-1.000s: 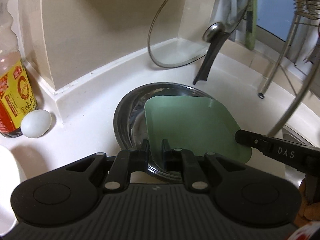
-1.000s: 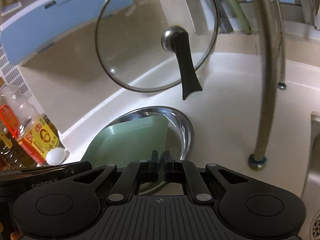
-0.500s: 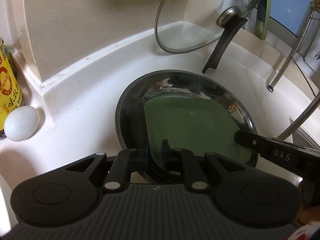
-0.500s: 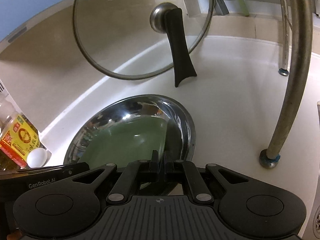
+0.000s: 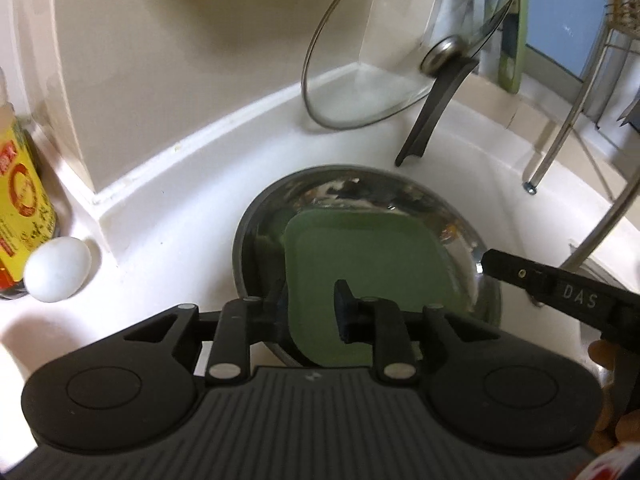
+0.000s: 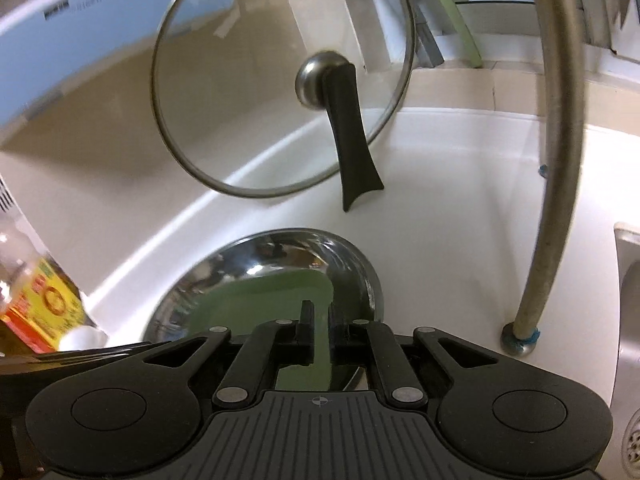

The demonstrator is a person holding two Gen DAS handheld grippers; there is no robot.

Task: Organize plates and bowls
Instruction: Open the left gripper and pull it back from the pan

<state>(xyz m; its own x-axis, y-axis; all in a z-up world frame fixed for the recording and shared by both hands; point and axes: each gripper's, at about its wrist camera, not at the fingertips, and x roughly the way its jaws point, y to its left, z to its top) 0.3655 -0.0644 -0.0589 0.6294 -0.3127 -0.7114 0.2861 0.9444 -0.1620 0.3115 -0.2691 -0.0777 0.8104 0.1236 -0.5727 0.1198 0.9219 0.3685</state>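
Observation:
A green square plate point(image 5: 368, 256) lies inside a round steel bowl point(image 5: 360, 184) on the white counter. My left gripper point(image 5: 308, 308) is open, its fingers astride the plate's near left edge, no longer clamping it. My right gripper point(image 6: 319, 320) is open a little, its fingers either side of the plate's right edge point(image 6: 280, 292) above the steel bowl point(image 6: 280, 252). The right gripper's body also shows at the right of the left wrist view point(image 5: 560, 292).
A glass pan lid point(image 6: 280, 92) with a black handle leans on the wall behind the bowl. A white egg point(image 5: 58, 274) and a yellow-labelled bottle point(image 5: 20, 208) stand at the left. A steel faucet pipe point(image 6: 556, 160) and the sink edge point(image 6: 628, 280) are at the right.
The green plate has gone down into the steel bowl and lies flat there. Both grippers have opened and let go of its edges.

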